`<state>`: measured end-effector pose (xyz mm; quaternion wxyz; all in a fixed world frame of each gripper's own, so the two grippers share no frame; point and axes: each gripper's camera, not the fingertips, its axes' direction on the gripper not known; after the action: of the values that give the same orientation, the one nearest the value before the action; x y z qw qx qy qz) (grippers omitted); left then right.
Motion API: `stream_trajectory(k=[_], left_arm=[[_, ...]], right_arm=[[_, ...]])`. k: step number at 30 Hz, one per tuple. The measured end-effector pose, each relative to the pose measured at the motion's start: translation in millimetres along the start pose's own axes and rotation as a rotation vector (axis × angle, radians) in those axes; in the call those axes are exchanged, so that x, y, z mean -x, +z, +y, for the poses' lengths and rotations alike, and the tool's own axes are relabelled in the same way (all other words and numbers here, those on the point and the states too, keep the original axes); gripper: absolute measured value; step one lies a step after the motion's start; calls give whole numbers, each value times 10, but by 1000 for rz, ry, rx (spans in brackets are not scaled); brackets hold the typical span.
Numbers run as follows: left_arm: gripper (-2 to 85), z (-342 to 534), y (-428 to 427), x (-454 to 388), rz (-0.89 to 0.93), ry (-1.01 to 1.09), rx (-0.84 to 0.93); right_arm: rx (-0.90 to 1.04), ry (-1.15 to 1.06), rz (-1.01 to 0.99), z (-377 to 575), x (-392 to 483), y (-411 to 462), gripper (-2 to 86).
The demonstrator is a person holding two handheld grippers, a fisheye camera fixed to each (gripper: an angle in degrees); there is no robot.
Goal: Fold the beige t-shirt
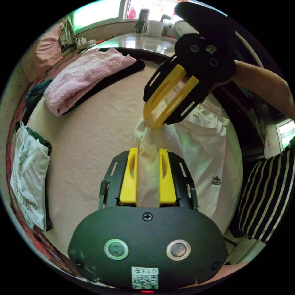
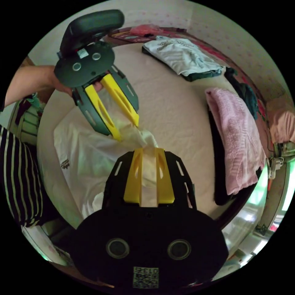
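Beige t-shirt (image 1: pixel 196 153) between both clamped claws

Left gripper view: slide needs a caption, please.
Both grippers, left and right, pinch the beige t-shirt above a cream surface.

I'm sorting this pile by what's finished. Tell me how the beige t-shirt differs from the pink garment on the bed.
The beige t-shirt is spread out and partly lifted; the pink garment lies folded in a thick bundle. The left gripper and right gripper both pinch bunched fabric of the t-shirt; nothing holds the pink one. The t-shirt looks smooth with a small dark logo; the pink one looks textured and rests on something dark. Both lie on the cream bed cover.
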<state>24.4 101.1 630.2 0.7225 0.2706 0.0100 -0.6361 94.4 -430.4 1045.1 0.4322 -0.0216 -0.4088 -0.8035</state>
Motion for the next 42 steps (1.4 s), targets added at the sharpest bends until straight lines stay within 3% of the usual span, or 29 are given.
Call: stream_trajectory(k=[5, 8, 13, 19, 23, 27, 30, 34, 37, 42], left_arm=[[17, -54, -254, 124, 49, 83, -55], [21, -96, -263, 178, 161, 153, -9], [67, -156, -388, 451, 111, 87, -143], [25, -361, -124, 632, 208, 110, 48], [10, -378, -169, 815, 332, 59, 41], [14, -340, -151, 1094, 356, -104, 34], [33, -169, -261, 1197, 385, -174, -23], [78, 367, -586, 1145, 226, -325, -150], [113, 860, -719, 975, 71, -529, -207], [144, 1461, -622, 678, 59, -807, -254]], right_arm=[[41, -55, -67, -22, -167, -37, 19], [24, -69, -205, 21, -312, -68, 15], [70, 130, -345, -17, -861, 326, 16], [156, 142, -470, -34, -1004, 526, 22], [155, 168, -579, 101, -1102, 561, 29], [92, 309, -496, 238, -1184, 644, 57], [-8, 390, -309, 526, -1067, 333, 68], [-131, 571, -26, 1240, -732, 10, 92], [-180, 726, -62, 1669, -573, 126, 115], [-313, 814, -125, 1911, -381, 240, 124]])
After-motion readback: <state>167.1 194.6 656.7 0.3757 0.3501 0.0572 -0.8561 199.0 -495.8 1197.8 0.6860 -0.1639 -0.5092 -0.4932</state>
